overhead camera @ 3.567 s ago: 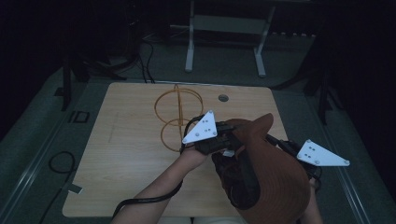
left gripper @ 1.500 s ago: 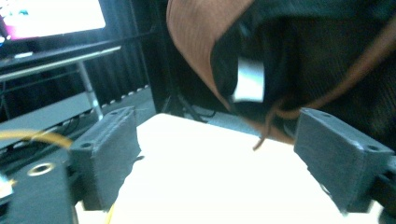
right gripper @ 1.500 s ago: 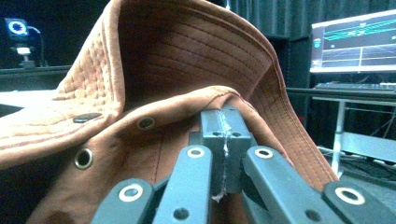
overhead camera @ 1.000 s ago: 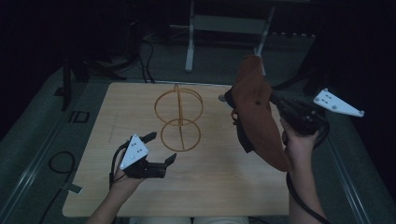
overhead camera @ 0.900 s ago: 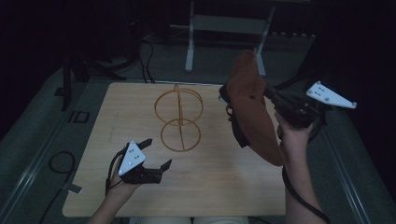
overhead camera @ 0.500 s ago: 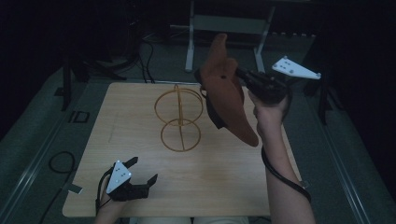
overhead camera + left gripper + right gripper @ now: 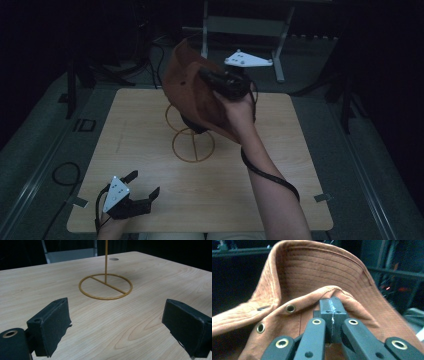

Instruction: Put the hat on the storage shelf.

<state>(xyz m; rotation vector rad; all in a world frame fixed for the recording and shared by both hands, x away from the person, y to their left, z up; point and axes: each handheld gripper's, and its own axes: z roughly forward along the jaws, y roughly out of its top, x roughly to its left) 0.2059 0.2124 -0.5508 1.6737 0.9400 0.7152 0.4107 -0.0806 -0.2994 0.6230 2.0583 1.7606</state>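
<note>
Brown hat (image 7: pixel 192 95) (in right tongs (image 7: pixel 207 75)) moved over the stand (image 7: pixel 193 145).

Only obstacle on the tabletop (image 7: pixel 300 165) is the gold wire stand (image 7: pixel 193 145): ring base flat, thin post upright at centre. My left tool (image 7: pixel 142 186) sits low near the front-left corner w/ bare wood btwn it & the base. Brown hat (image 7: pixel 192 92) hangs over the stand, blocking approach from above.

Brown brimmed hat (image 7: pixel 192 95) held aloft, tilted; above gold wire stand (image 7: pixel 193 145).
</note>
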